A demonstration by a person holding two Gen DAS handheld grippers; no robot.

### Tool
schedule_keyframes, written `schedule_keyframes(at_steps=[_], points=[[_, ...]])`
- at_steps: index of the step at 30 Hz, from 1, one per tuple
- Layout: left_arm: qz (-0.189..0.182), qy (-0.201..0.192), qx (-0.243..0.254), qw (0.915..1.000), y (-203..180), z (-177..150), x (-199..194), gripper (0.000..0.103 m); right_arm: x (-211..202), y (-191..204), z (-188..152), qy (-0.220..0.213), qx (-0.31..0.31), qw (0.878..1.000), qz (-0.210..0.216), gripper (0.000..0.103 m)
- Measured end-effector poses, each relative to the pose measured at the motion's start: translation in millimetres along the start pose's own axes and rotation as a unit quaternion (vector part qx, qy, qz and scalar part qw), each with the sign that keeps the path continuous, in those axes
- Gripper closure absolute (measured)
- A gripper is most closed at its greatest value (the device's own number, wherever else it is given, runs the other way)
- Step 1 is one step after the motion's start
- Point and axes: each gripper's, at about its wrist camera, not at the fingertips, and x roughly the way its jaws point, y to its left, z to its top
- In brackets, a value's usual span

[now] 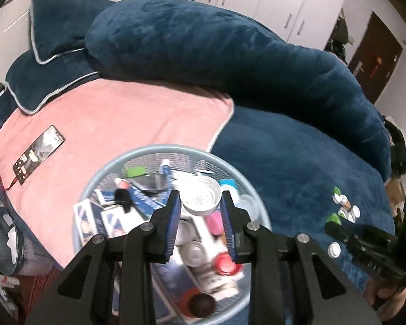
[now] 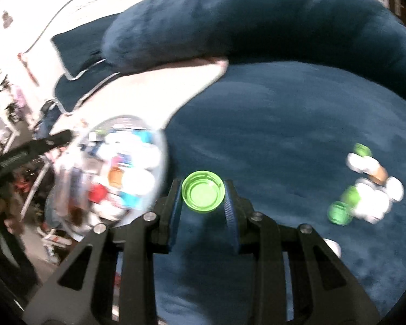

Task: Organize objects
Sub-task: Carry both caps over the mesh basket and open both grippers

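Note:
My left gripper (image 1: 200,199) is shut on a white round lid (image 1: 200,195) and holds it over a light blue mesh basket (image 1: 109,168) filled with small boxes, bottles and lids. My right gripper (image 2: 203,193) is shut on a green round cap (image 2: 203,195) and holds it above the dark blue bedspread (image 2: 297,124), just right of the basket (image 2: 163,146). A cluster of loose white and green caps (image 2: 365,189) lies on the bedspread to the right; it also shows in the left wrist view (image 1: 343,208). The right gripper's body (image 1: 365,243) shows at the lower right of the left wrist view.
A long dark blue bolster pillow (image 1: 230,54) lies across the back of the bed. A pink blanket (image 1: 116,119) covers the left part, with a dark flat card (image 1: 38,154) on it. A single white cap (image 1: 333,249) lies near the bed's front.

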Motion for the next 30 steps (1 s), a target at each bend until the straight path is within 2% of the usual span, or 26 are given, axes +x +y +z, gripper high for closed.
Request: schedule_keyframes(at_steps=[4, 7, 9, 11, 12, 13, 14, 16, 19, 20, 22, 30], points=[[0.012, -0.015, -0.036, 0.9992, 23.0, 4.4, -2.7, 0.073, 22.6, 51.5, 24.5, 0.001, -0.029, 0.999, 0.035, 0.072], [0.024, -0.030, -0.055, 0.9978, 36.5, 9.1, -5.3, 0.073, 33.5, 73.8, 41.3, -0.002, -0.032, 0.998, 0.056, 0.072], [0.022, -0.024, -0.067, 0.9972, 45.0, 9.6, -1.3, 0.073, 40.7, 82.4, 51.0, -0.004, -0.030, 0.997, 0.076, 0.072], [0.024, -0.014, -0.068, 0.9973, 46.3, 9.8, 4.3, 0.073, 45.1, 85.5, 56.1, 0.000, -0.023, 0.996, 0.081, 0.055], [0.030, -0.009, -0.064, 0.9975, 46.4, 9.2, 7.6, 0.070, 42.9, 83.7, 56.0, -0.005, -0.015, 0.996, 0.084, 0.039], [0.034, -0.006, -0.061, 0.9975, 46.4, 9.0, 9.2, 0.055, 40.3, 81.6, 55.0, -0.010, -0.011, 0.996, 0.087, 0.032], [0.037, -0.006, -0.059, 0.9975, 46.3, 8.0, 9.7, 0.036, 36.9, 78.2, 52.8, -0.015, -0.008, 0.996, 0.088, 0.031], [0.043, -0.011, -0.056, 0.9974, 46.5, 6.7, 8.0, 0.017, 32.4, 68.9, 47.2, -0.017, -0.004, 0.997, 0.071, 0.028], [0.072, -0.013, -0.044, 0.9964, 42.2, 4.8, 4.7, 0.015, 29.9, 53.4, 39.0, -0.010, 0.001, 0.999, 0.044, 0.022], [0.082, -0.007, -0.038, 0.9959, 39.7, 3.0, 6.0, 0.009, 28.4, 46.1, 35.7, -0.007, 0.003, 0.999, 0.033, 0.020], [0.085, -0.003, -0.030, 0.9959, 34.9, 0.8, 6.4, 0.007, 25.7, 36.2, 33.4, -0.005, 0.010, 1.000, 0.019, 0.011], [0.086, -0.007, 0.006, 0.9962, 1.8, -3.2, 1.3, 0.006, -4.0, -2.8, 23.6, -0.010, 0.022, 0.999, -0.022, 0.007]])
